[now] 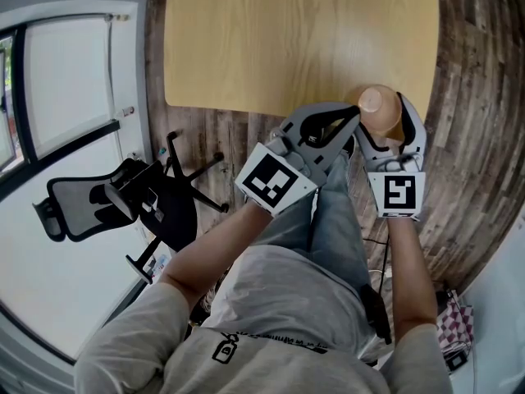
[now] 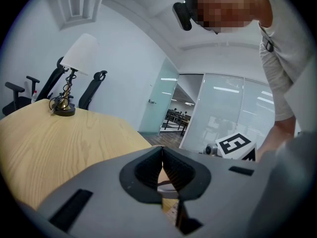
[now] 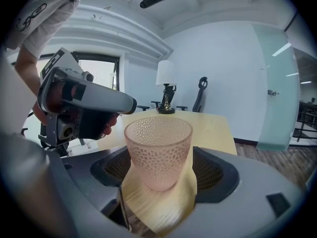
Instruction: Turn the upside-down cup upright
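Note:
A pink dimpled glass cup (image 3: 158,150) stands upright, mouth up, on the near right corner of the wooden table (image 3: 214,128). My right gripper (image 3: 161,175) is open, one jaw on each side of the cup and neither pad pressing on it. The head view shows the cup (image 1: 380,107) from above at the table's (image 1: 287,39) front edge, framed by the right gripper (image 1: 384,128). My left gripper (image 1: 351,124) is shut and empty, hovering just left of the cup; in its own view the left gripper (image 2: 161,171) shows its pads closed together. The left gripper (image 3: 84,103) also appears beside the cup.
A table lamp (image 2: 74,73) with a white shade stands at the far end of the table (image 2: 49,143). A black office chair (image 1: 123,203) sits on the wood floor to the left. Glass partitions (image 2: 223,113) lie beyond the table.

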{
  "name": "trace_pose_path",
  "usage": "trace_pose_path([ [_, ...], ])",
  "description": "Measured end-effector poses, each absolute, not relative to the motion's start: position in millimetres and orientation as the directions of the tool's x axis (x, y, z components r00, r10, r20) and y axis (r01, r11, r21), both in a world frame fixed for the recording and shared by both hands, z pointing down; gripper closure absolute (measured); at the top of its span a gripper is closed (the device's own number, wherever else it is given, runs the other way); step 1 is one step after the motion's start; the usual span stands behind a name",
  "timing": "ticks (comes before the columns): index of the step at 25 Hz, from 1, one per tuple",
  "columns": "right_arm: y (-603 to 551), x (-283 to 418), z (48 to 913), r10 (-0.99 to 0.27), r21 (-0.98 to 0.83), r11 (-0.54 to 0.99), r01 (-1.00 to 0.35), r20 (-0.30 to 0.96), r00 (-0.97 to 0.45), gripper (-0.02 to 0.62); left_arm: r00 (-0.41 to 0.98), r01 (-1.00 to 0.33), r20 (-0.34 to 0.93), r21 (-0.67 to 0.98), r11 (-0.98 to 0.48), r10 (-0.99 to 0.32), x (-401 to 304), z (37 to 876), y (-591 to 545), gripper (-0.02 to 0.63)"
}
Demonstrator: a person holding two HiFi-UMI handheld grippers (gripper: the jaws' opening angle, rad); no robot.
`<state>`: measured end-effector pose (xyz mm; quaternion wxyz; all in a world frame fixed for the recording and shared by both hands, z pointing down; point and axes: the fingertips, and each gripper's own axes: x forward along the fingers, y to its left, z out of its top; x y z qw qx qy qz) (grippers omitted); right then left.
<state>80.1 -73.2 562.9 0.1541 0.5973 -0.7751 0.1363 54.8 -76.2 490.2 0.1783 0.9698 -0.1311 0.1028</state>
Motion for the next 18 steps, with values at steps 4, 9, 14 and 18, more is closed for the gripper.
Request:
trace_pose_path([
  [4, -77.0, 76.3, 561.9, -0.886, -0.017, 0.263, -0.965, 0.392, -0.248, 0.236, 0.946, -0.289, 0.244, 0.332, -0.898, -0.214, 54.0, 491.5, -77.3, 0.595],
  [9, -82.8, 78.0, 562.0, -0.888, -0.042, 0.254, -0.966, 0.385, -0.250, 0.236, 0.944, -0.296, 0.246, 0.339, -0.893, -0.219, 54.6, 493.5, -82.1, 0.595],
  [14, -82.8, 77.3, 562.7, -0.885, -0.056, 0.255, -0.965, 0.389, -0.256, 0.238, 0.943, -0.300, 0.244, 0.340, -0.891, -0.224, 52.1, 492.9, -83.7, 0.595],
  [18, -82.6, 80.1, 561.8, -0.886, -0.088, 0.239, -0.967, 0.389, -0.254, 0.238, 0.944, -0.297, 0.245, 0.338, -0.893, -0.221, 51.5, 492.3, -82.8, 0.595],
])
